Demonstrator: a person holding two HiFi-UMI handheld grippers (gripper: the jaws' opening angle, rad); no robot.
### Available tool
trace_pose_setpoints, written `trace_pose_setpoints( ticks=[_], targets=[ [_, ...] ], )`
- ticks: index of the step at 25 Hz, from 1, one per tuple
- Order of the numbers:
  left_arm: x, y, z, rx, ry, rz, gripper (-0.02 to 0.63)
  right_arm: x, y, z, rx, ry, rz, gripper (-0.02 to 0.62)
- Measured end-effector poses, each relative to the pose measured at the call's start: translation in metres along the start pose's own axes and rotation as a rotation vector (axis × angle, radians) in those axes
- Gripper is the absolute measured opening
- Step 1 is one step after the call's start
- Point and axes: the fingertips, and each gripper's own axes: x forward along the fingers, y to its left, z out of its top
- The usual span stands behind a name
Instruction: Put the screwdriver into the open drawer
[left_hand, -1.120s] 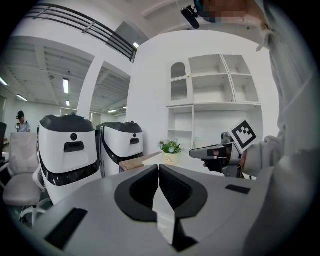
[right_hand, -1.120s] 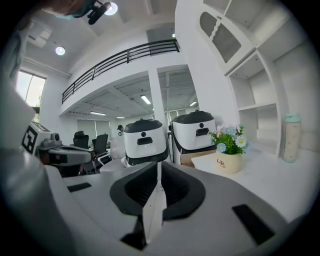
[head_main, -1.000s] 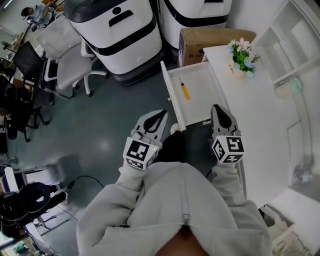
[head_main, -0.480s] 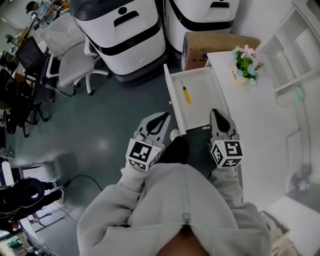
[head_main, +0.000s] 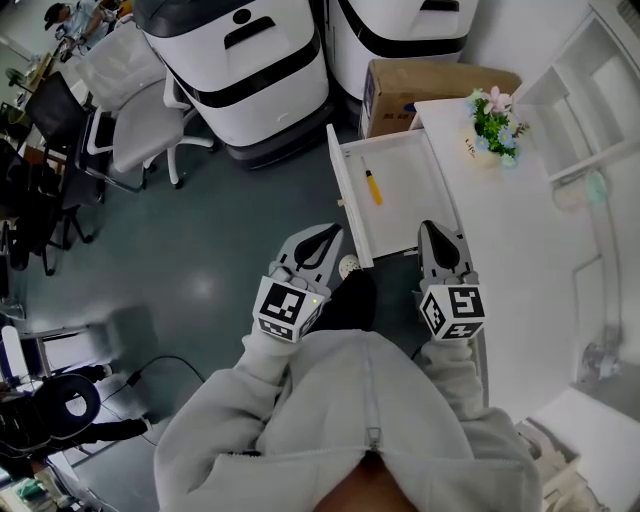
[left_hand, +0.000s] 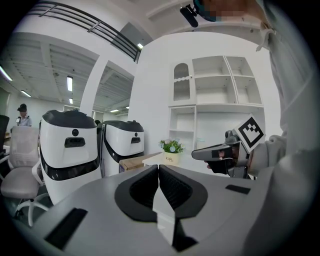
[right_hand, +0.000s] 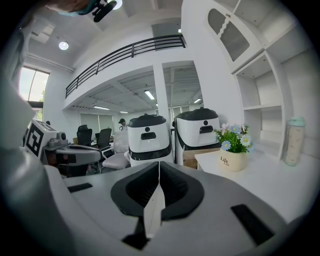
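A yellow-handled screwdriver (head_main: 371, 186) lies inside the open white drawer (head_main: 400, 205), which is pulled out from the white desk (head_main: 520, 250). Both grippers hover in front of the person's chest, short of the drawer's near end. The left gripper (head_main: 329, 231) is shut with nothing in it and sits left of the drawer's front corner. The right gripper (head_main: 431, 228) is also shut and empty, just below the drawer's near edge. In the left gripper view the jaws (left_hand: 159, 169) meet, and the right gripper (left_hand: 216, 152) shows to the side. The right gripper view shows its jaws (right_hand: 159, 166) pressed together.
A flower pot (head_main: 489, 132) stands at the desk's far end, beside a cardboard box (head_main: 430, 78). Two large white machines (head_main: 240, 70) stand behind the drawer. Office chairs (head_main: 125, 115) are at the left on the grey floor. White shelves (head_main: 590, 90) and a bottle (head_main: 594, 188) are at the right.
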Motion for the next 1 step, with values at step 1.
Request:
trace_pose_setpoints(
  ticks=[1],
  targets=[
    [-0.001, -0.0002, -0.0011, -0.001, 0.001, -0.001, 0.02, -0.0005, 0.0012, -0.0009, 0.001, 0.001, -0.001, 0.035]
  ],
)
